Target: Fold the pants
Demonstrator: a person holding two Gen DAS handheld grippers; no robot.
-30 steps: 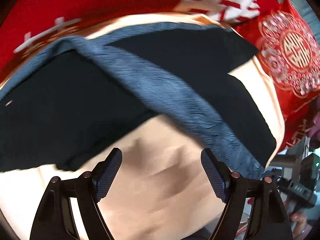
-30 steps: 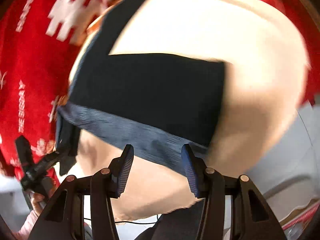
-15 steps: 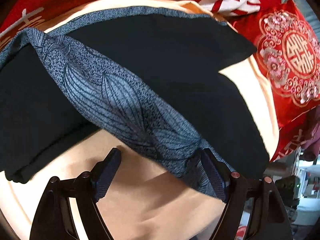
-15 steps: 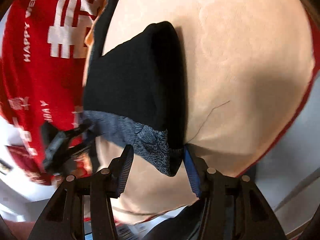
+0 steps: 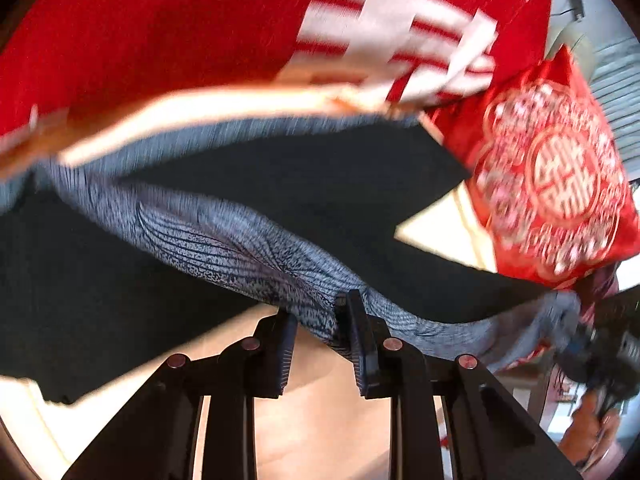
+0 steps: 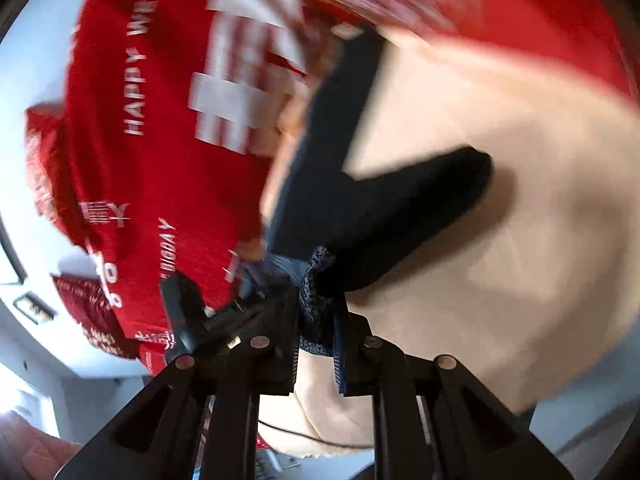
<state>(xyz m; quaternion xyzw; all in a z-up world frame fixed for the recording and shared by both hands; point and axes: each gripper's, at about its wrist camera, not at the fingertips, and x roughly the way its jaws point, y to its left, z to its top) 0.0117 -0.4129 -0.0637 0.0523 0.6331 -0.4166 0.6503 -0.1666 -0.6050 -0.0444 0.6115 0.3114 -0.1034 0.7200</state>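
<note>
The pants (image 5: 280, 184) are black, their waistband (image 5: 224, 240) blue-grey with a dark leaf-vein print. They lie on a peach cloth (image 6: 500, 200). At twelve o'clock – a red cover (image 5: 160, 28) with white lettering; at three, a red cushion (image 5: 560, 184) with a gold-white medallion.

Red cloth (image 6: 160, 160): white lettering "HAPPY WEDDI…", cut off by blur; further white print unreadable. Red cushion (image 5: 560, 184): a gold double-happiness sign in a ring.
</note>
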